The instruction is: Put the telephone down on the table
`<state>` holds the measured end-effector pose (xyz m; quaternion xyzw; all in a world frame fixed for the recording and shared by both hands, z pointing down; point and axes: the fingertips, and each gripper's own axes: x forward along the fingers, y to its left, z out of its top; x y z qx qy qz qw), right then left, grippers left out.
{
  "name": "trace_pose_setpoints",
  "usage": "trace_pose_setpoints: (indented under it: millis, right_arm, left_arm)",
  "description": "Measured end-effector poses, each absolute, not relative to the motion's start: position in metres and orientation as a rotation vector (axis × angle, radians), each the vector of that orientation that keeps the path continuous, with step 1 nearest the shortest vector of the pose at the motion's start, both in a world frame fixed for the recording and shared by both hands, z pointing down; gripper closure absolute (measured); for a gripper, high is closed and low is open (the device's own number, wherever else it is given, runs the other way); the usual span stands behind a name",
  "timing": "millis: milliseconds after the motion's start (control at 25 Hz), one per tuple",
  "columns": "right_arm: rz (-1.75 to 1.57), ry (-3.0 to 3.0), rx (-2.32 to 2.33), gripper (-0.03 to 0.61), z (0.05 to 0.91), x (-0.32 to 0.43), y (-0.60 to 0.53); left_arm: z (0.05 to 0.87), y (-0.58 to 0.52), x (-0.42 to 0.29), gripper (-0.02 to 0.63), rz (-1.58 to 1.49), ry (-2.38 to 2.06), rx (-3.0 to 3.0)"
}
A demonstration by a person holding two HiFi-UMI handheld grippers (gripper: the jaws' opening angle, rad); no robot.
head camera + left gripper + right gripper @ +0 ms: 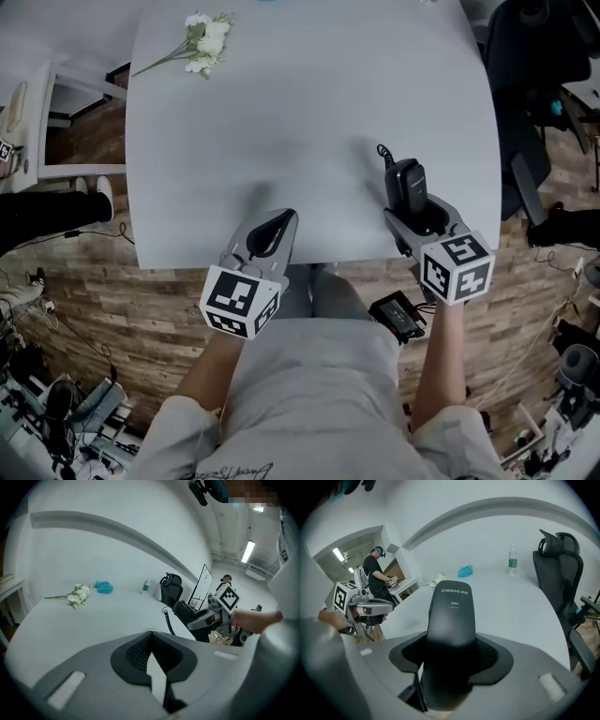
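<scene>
While on brown plank floor [141, 309], pale grey table [309, 122] with white flowers [206, 42].

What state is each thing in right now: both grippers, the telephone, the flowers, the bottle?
left gripper: shut, empty.
right gripper: shut on the telephone.
telephone: gripped, over the near edge of the table, not released.
flowers: lying on the table.
bottle: upright on the table.
</scene>
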<state>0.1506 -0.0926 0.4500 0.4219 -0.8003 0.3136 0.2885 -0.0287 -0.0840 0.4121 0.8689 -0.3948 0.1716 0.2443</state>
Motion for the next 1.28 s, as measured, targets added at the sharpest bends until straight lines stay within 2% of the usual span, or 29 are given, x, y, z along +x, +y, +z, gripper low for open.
trace_pose_setpoints:
  millis: [1280]
  right_arm:
    - [0.922,-2.045,1.101,0.298,0.511,0.142,-0.115]
  left_arm:
    - [0.456,-0.081,-0.046,0.598,0.51,-1.068,2.267]
